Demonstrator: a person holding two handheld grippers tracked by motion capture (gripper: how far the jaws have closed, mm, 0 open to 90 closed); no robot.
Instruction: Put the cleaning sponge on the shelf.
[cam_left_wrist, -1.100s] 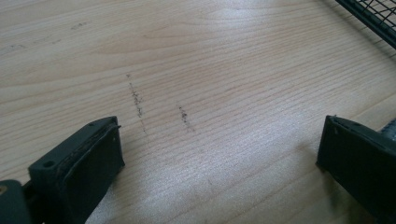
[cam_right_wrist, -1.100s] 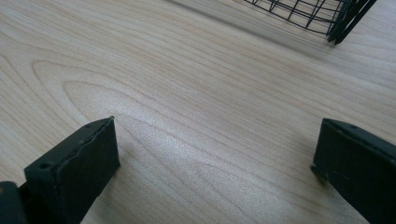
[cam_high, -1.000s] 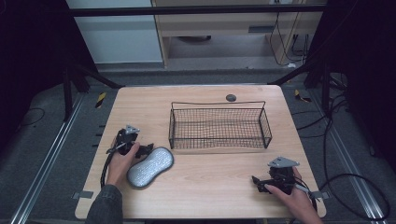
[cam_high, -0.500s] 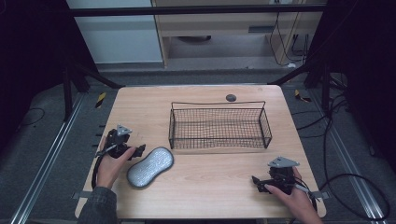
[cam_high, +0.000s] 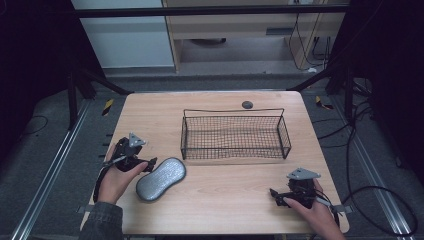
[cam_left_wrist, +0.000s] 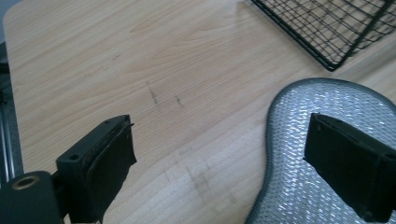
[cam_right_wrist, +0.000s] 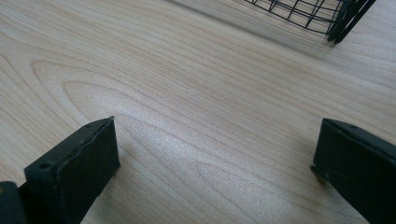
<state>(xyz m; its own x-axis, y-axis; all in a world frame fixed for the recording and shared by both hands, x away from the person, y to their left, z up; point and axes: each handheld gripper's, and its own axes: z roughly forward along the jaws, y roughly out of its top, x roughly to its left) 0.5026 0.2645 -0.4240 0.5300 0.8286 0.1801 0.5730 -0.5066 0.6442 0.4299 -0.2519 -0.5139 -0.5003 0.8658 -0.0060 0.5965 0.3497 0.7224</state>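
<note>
Covering part of the grey pad (cam_left_wrist: 299, 154), the left claw (cam_left_wrist: 243, 158) gapes.

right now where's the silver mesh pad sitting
In the high view the silver mesh pad lies flat on the table's front-left part, just off the wire basket's near-left corner, with the open left gripper at its left end.

One basket (cam_high: 234, 134), one silver pad (cam_high: 161, 178)
</note>
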